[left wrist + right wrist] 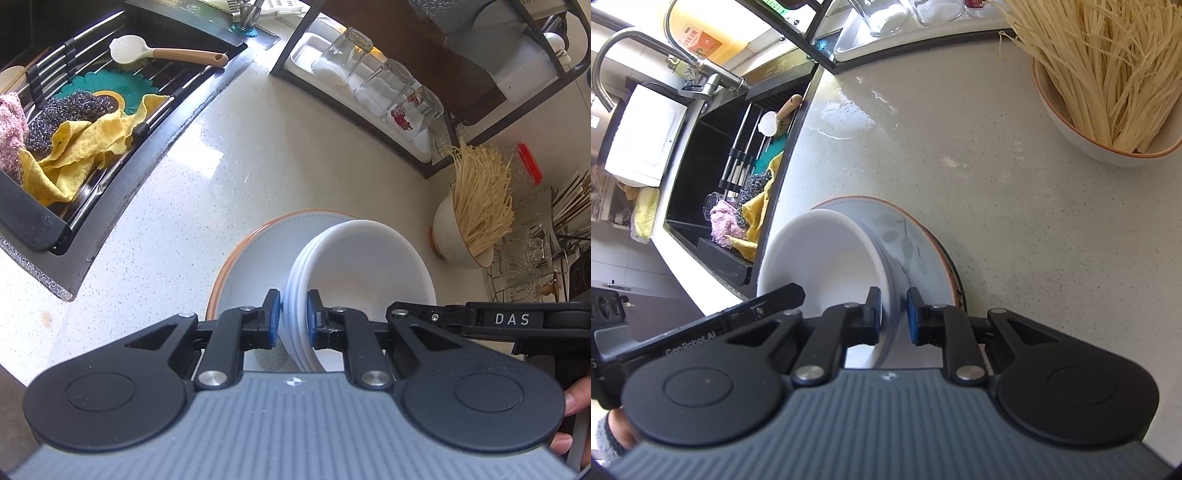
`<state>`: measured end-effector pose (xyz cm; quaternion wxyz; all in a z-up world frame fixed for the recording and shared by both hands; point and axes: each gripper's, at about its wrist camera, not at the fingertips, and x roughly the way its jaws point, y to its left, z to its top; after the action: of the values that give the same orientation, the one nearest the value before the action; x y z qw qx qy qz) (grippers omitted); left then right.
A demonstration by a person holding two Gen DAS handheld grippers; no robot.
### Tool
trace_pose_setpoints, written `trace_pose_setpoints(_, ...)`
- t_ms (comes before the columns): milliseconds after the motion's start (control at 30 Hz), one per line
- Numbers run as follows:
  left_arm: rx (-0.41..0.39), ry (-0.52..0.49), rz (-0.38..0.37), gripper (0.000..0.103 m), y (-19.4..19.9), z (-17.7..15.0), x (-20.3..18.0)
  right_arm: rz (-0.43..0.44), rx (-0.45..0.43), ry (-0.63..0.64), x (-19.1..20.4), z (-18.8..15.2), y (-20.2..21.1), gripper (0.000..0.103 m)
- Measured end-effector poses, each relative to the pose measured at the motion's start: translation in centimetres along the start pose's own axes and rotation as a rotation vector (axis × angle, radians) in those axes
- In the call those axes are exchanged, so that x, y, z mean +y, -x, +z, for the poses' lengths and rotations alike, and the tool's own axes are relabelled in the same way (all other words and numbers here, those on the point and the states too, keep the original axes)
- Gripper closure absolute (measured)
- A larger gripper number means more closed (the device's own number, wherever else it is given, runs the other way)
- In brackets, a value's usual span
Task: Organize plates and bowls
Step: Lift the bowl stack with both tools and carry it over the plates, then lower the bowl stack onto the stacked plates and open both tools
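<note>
A stack of several white bowls [369,266] rests tilted on a larger plate with an orange rim [255,251], which lies flat on the speckled counter. My left gripper [293,317] is shut on the stack's left rim, its blue pads on either side of the layered edges. In the right wrist view the same white bowls [820,251] lean on the leaf-patterned plate [916,236]. There my right gripper [894,314] is shut on the opposite rim. Each gripper's black body shows at the edge of the other's view.
A black sink [44,221] at the left holds a rack, a yellow cloth [85,147], scourers and a white spoon [129,50]. Upturned glasses [399,88] stand on a tray behind. A bowl of dry noodles [1108,85] sits to the right on the counter [229,155].
</note>
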<state>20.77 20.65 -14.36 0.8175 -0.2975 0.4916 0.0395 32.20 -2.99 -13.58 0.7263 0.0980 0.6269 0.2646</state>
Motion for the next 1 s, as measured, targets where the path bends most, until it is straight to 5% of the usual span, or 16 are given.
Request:
trace_pose_setpoints(100, -0.006, -0.016, 0.013, 0.062, 0.3, -0.1, -0.2, 0.004, -0.007, -0.018, -0.2, 0.0, 0.2, 0.082)
trace_pose_setpoints(167, -0.025, -0.027, 0.021, 0.058, 0.8, -0.2, -0.3, 0.002, -0.022, -0.022, -0.2, -0.1, 0.6, 0.071)
trace_pose_setpoints(233, -0.038, -0.039, 0.024, 0.058, 1.3, -0.2, -0.5, 0.004, -0.051, -0.026, -0.3, -0.3, 1.3, 0.06)
trace_pose_setpoints(1000, -0.282, -0.223, 0.081, 0.057, 13.9, -3.6, -7.7, 0.016, -0.474, 0.133, 2.0, -2.6, 16.1, 0.06)
